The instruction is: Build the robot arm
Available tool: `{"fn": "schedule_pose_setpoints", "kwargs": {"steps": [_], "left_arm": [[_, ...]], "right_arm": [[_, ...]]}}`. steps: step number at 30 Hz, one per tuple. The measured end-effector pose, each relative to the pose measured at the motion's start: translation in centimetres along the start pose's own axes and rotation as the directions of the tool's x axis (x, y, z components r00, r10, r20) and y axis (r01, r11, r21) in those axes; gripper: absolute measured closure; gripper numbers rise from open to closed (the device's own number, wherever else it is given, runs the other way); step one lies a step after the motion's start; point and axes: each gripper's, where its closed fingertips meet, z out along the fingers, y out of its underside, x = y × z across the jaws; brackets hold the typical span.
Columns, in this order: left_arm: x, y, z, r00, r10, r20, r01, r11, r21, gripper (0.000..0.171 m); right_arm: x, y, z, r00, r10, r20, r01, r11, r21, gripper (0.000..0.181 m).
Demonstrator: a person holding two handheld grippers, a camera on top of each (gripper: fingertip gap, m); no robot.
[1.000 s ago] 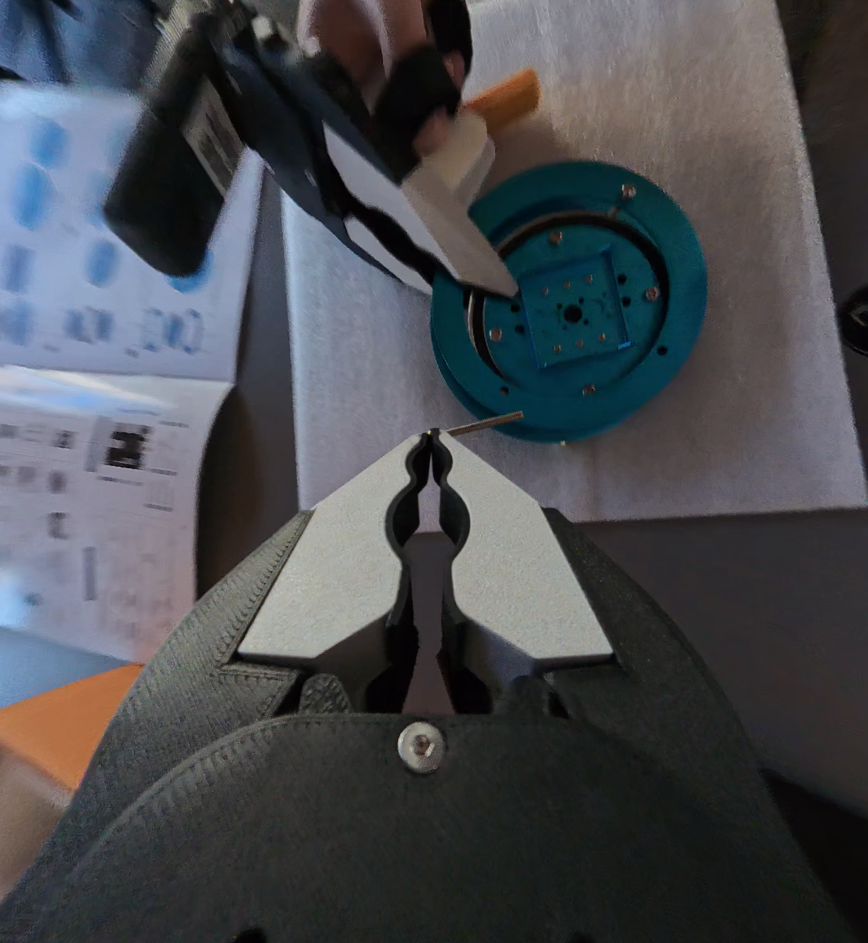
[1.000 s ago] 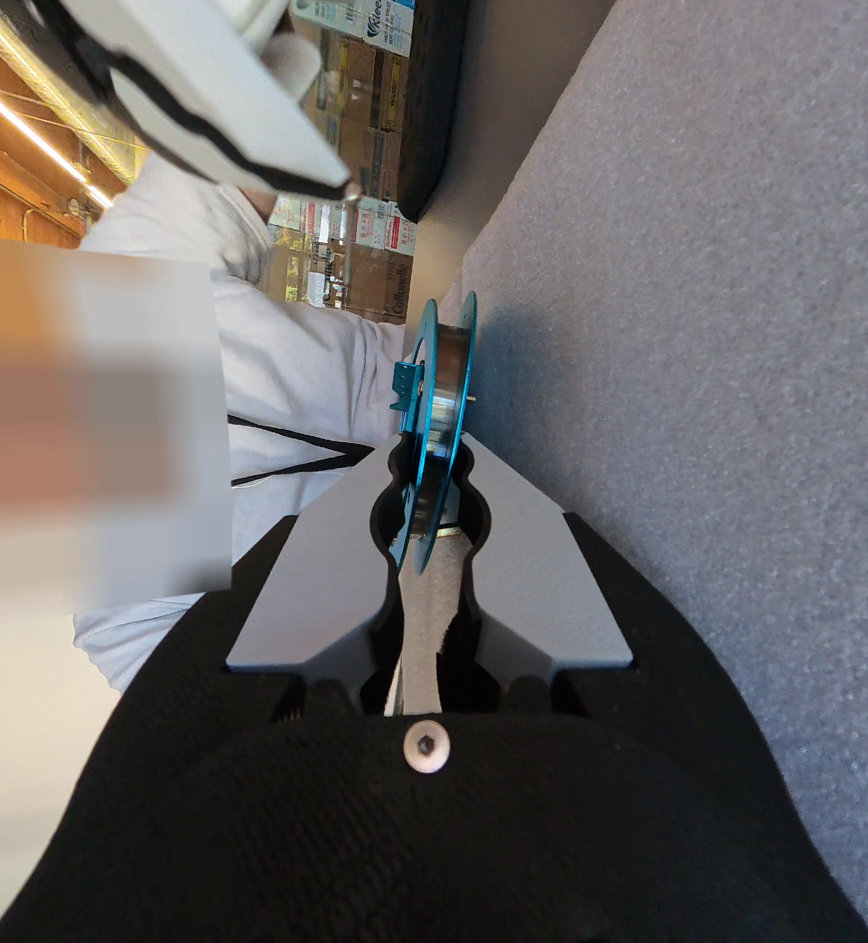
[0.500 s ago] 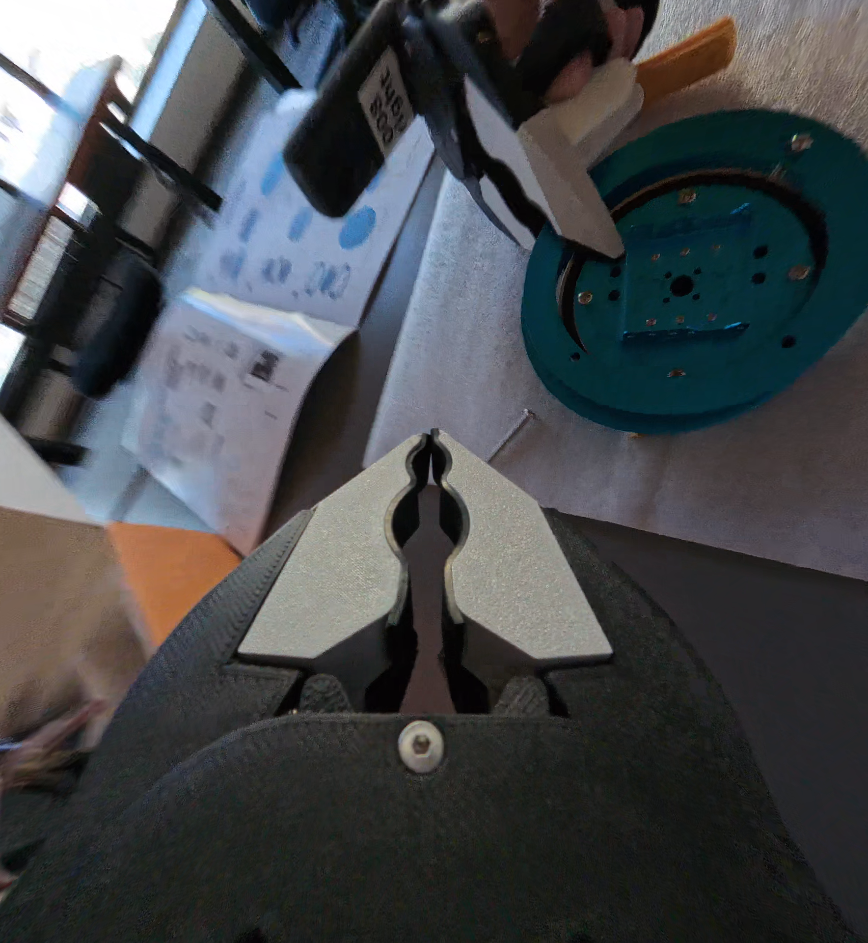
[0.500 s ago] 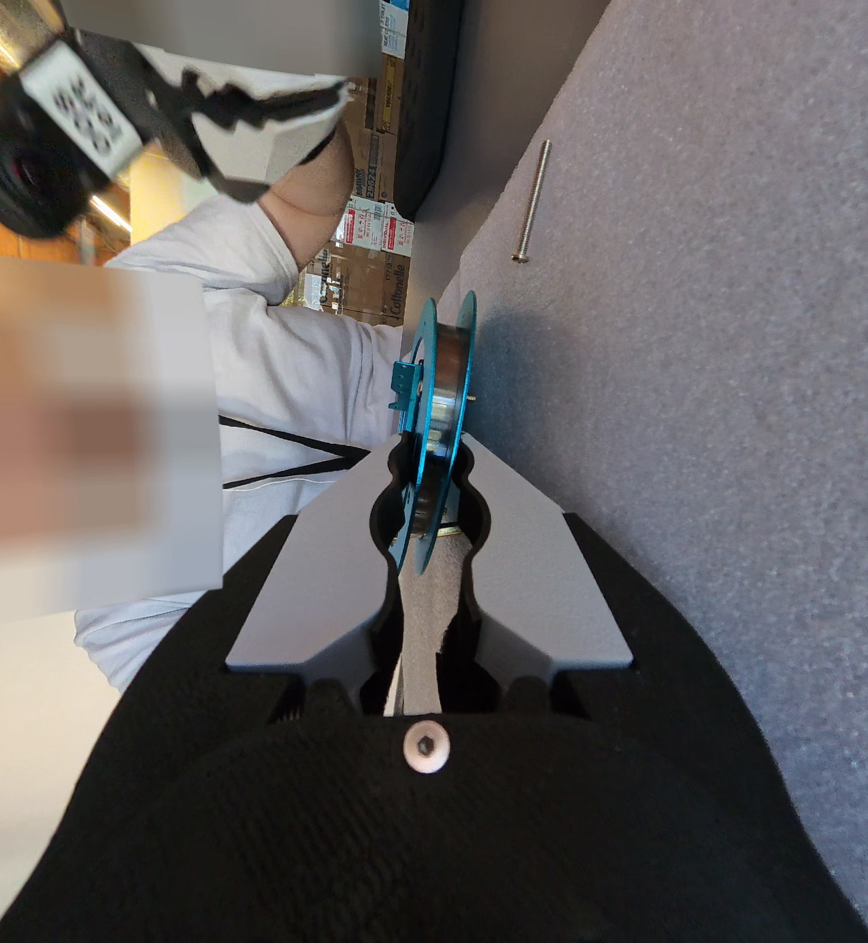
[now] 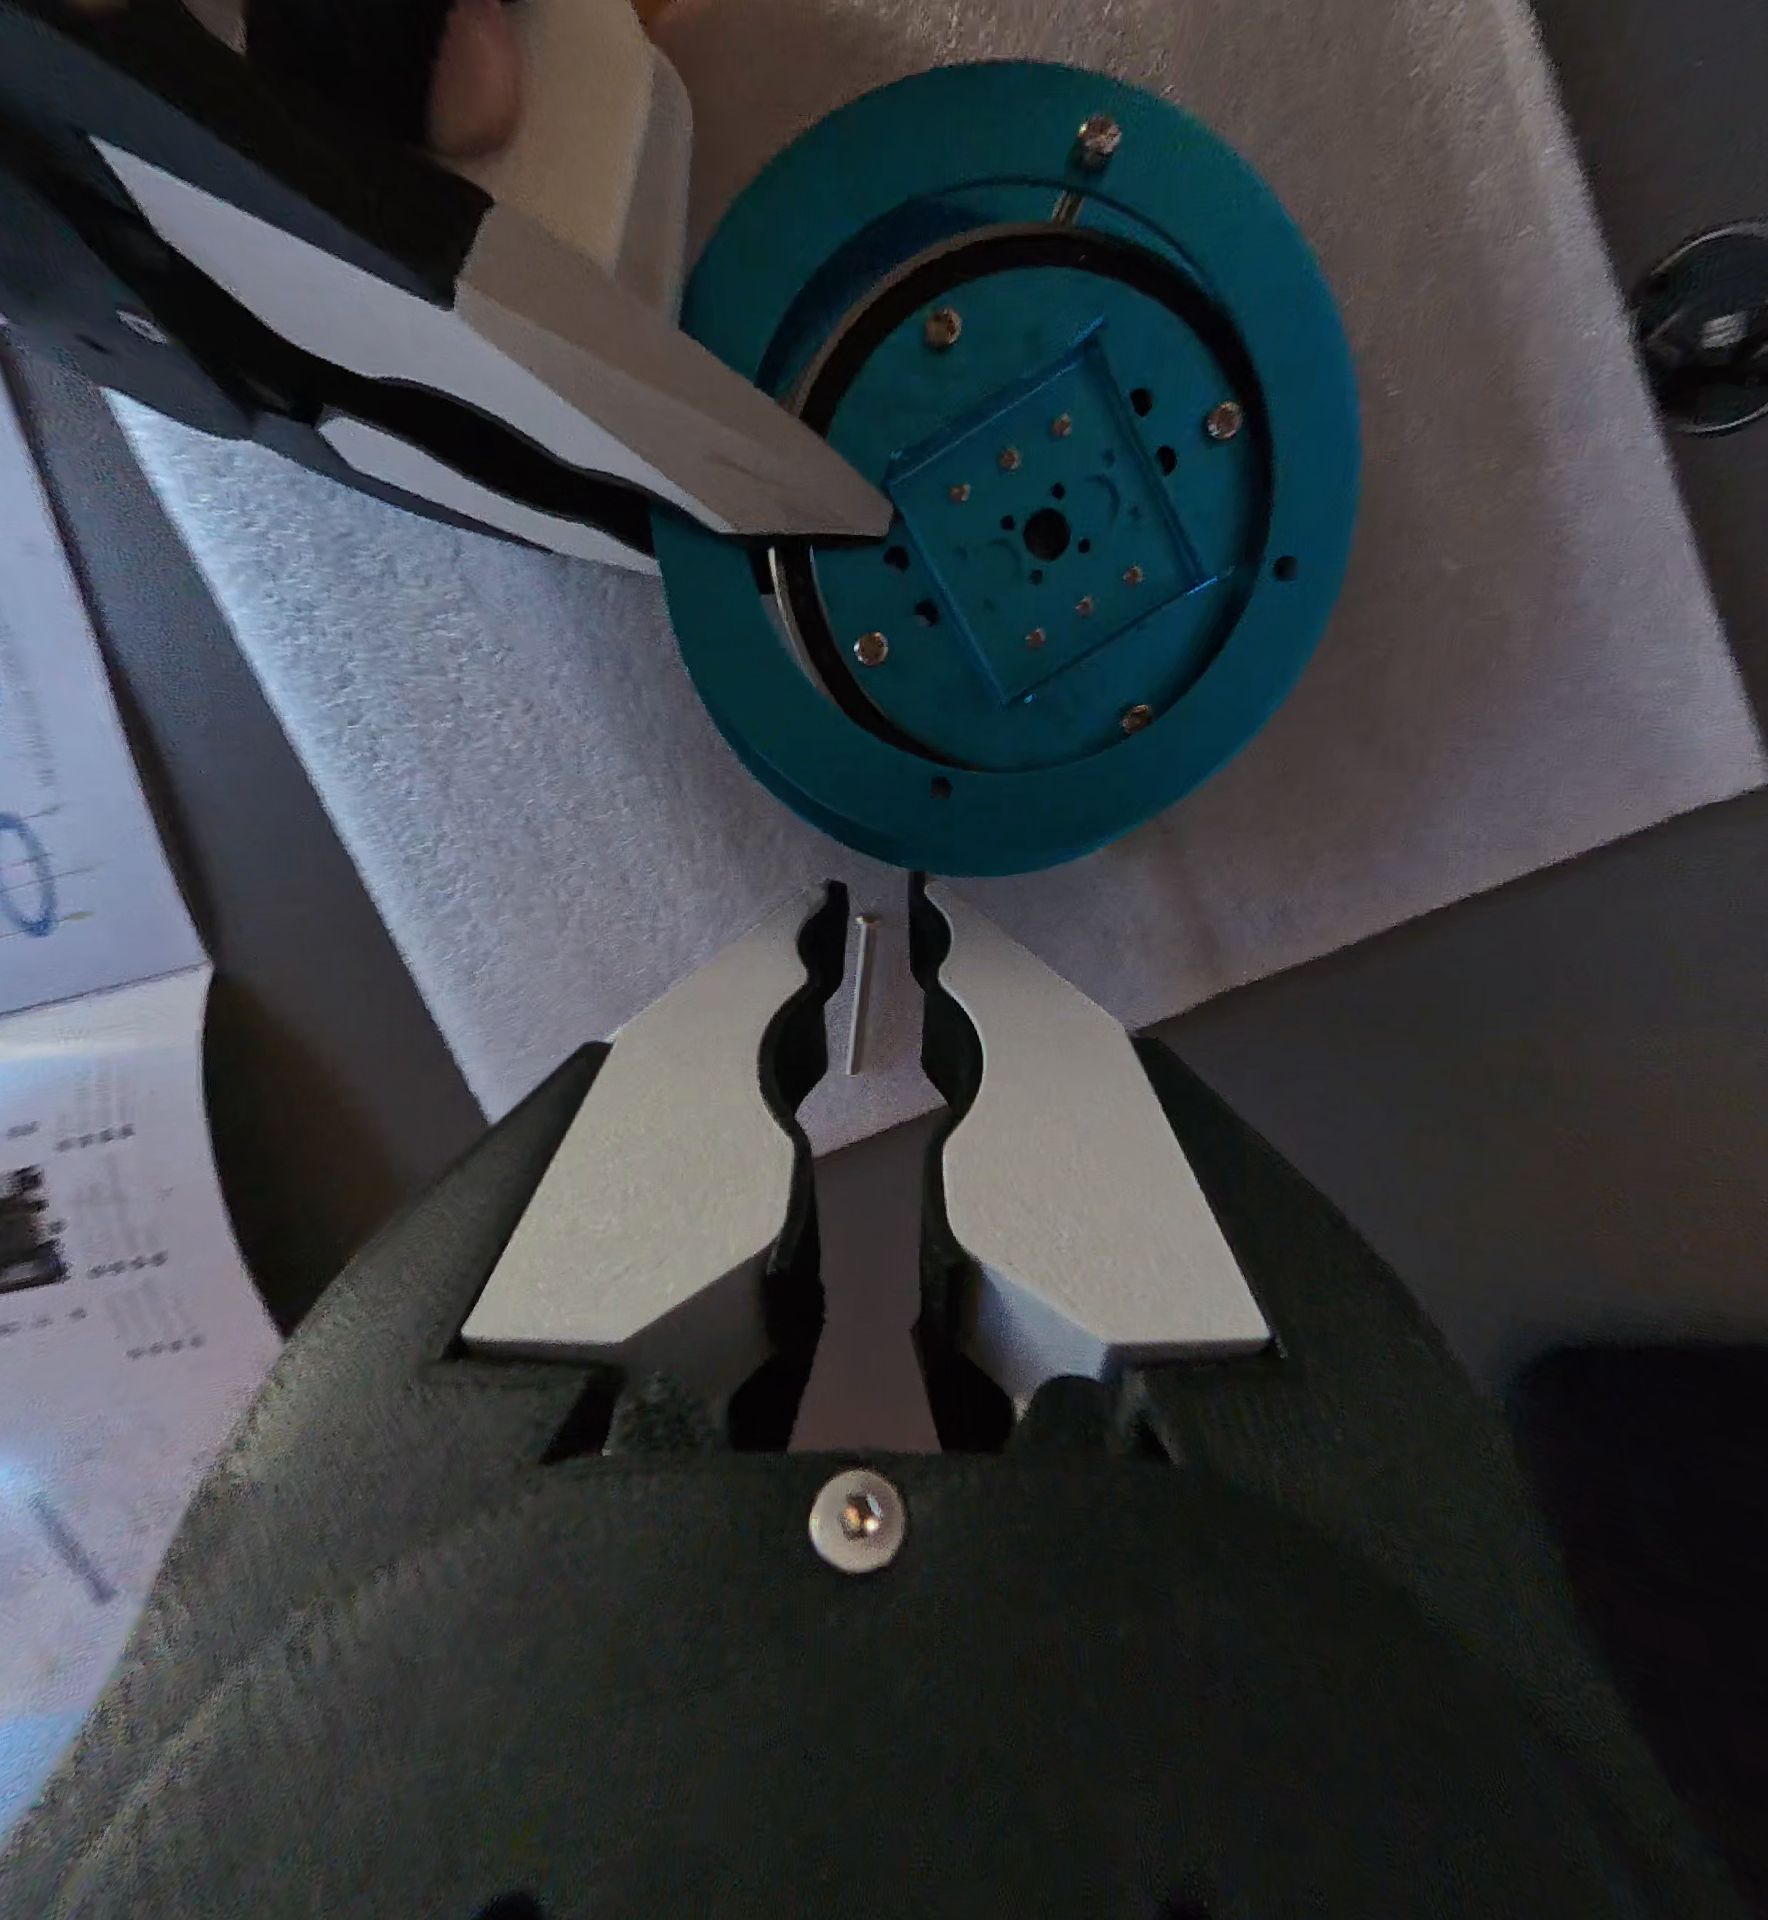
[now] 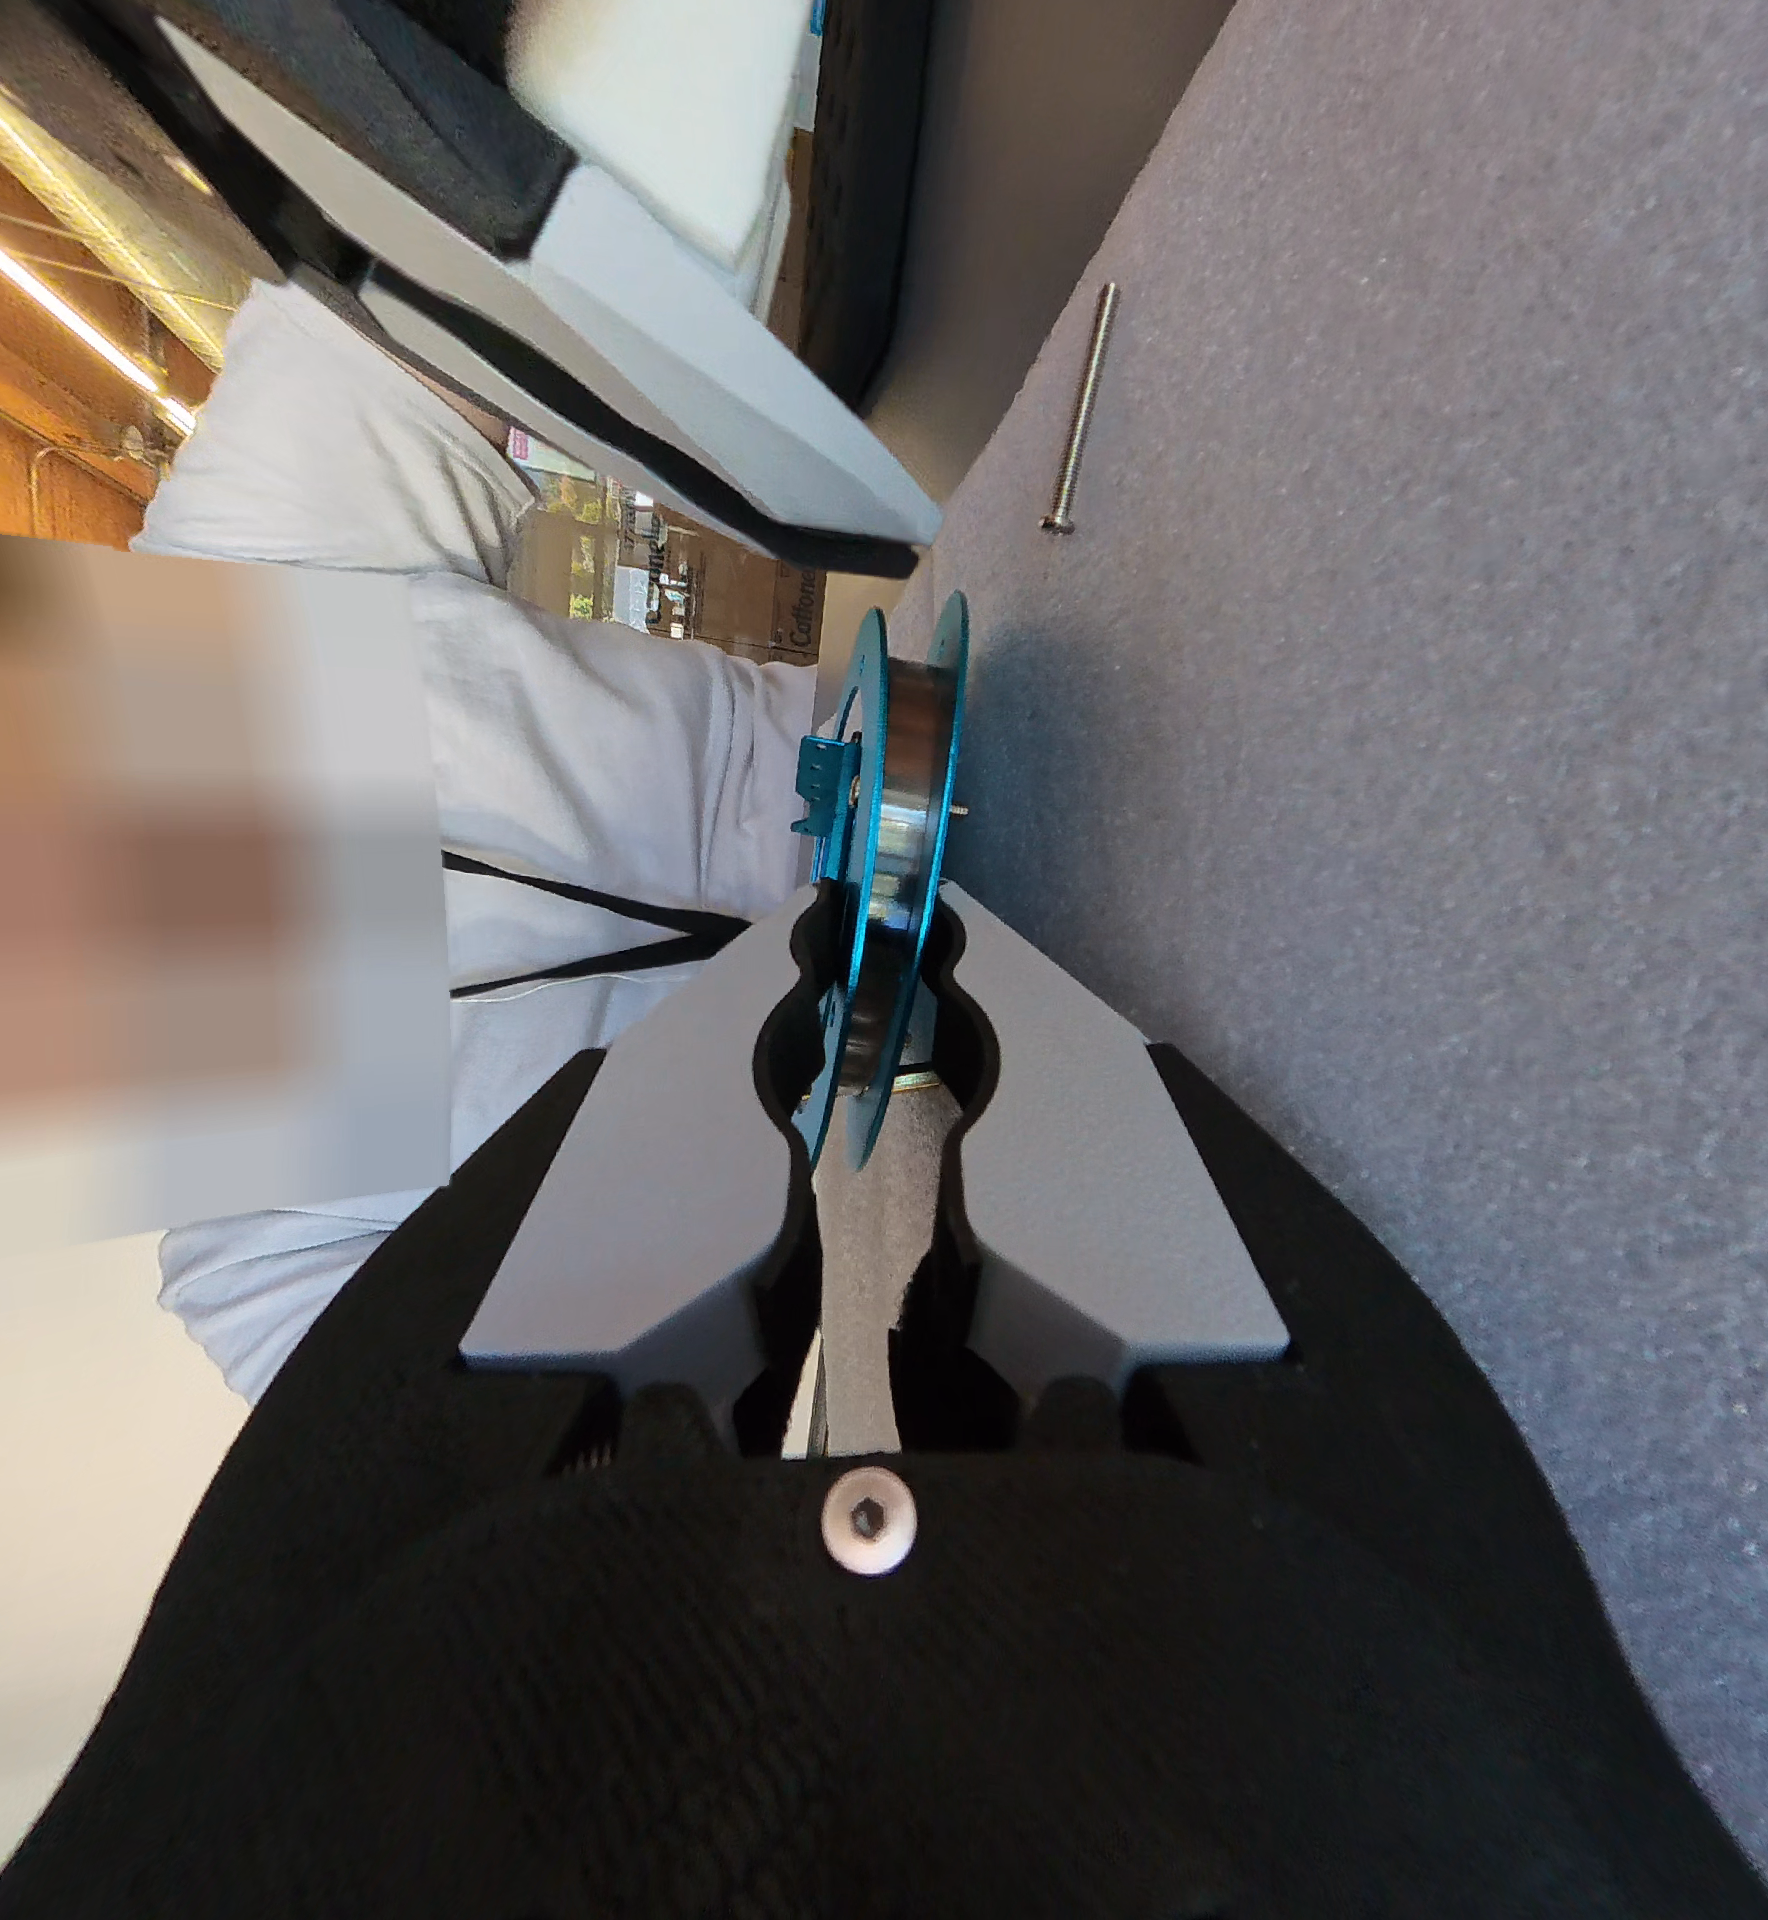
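The left gripper [image 5: 875, 899] is pointing steeply down at the surface, its grey fingers [image 5: 672, 1122] standing a little apart with nothing clamped. Lying loose between them, touching neither, is a thin silver metal screw [image 5: 861, 992], lengthwise along the gap with its head toward the tips, resting on the white foam sheet [image 5: 506, 748]. Half a second ago these fingers were together and the screw was lying off to the right of the tips at a slant; a second ago its head was pinched at the very tips.

Just ahead of the tips, a flat round teal metal disc assembly [image 5: 1025, 821] with a square raised plate at its centre is sitting on the foam. Ahead and to the left, the right gripper [image 5: 838, 520] is reaching in low from the upper left, nearly level with the sheet, its fingers closed on the rim of that disc.

In the right wrist view the right gripper [image 6: 880, 914] is turned on its side, the foam sheet [image 6: 1482, 935] running up its right; its fingers are clamped across the two teal flanges of the disc assembly [image 6: 901, 790], as in both earlier frames. Farther ahead and to the right the screw [image 6: 1082, 405] is lying on the foam, with the left gripper [image 6: 901, 530] hanging over it, closer than half a second ago
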Motion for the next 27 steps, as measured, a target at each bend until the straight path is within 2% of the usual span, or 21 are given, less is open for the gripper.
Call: {"fn": "schedule_pose_setpoints", "kwargs": {"steps": [3, 7, 10, 20, 27], "left_arm": [[0.4, 0.5, 0.4, 0.996, -0.017, -0.087, 0.015, 1.0, -0.026, 0.159], [0.2, 1.1, 1.3, 0.995, -0.016, -0.103, 0.011, 0.999, -0.046, 0.155], [0.3, 1.7, 2.1, 0.993, -0.006, -0.118, -0.003, 0.997, -0.077, 0.16], [0.1, 1.9, 2.0, 0.982, -0.046, -0.181, 0.04, 0.999, -0.034, 0.166], [0.1, 1.9, 1.9, 0.952, -0.141, -0.27, 0.136, 0.99, -0.037, 0.167]], "right_arm": [[0.0, 0.1, 0.0, 1.0, -0.002, -0.002, 0.002, 1.0, -0.002, 0.168], [0.0, 0.1, 0.0, 1.0, -0.004, -0.001, 0.004, 1.0, -0.007, 0.168], [0.0, 0.1, 0.0, 1.0, -0.004, -0.001, 0.004, 1.0, -0.006, 0.168], [0.0, 0.1, 0.0, 1.0, 0.021, -0.012, -0.021, 1.0, -0.012, 0.168], [0.0, 0.1, 0.0, 1.0, 0.012, 0.001, -0.012, 1.0, 0.001, 0.168]]}}
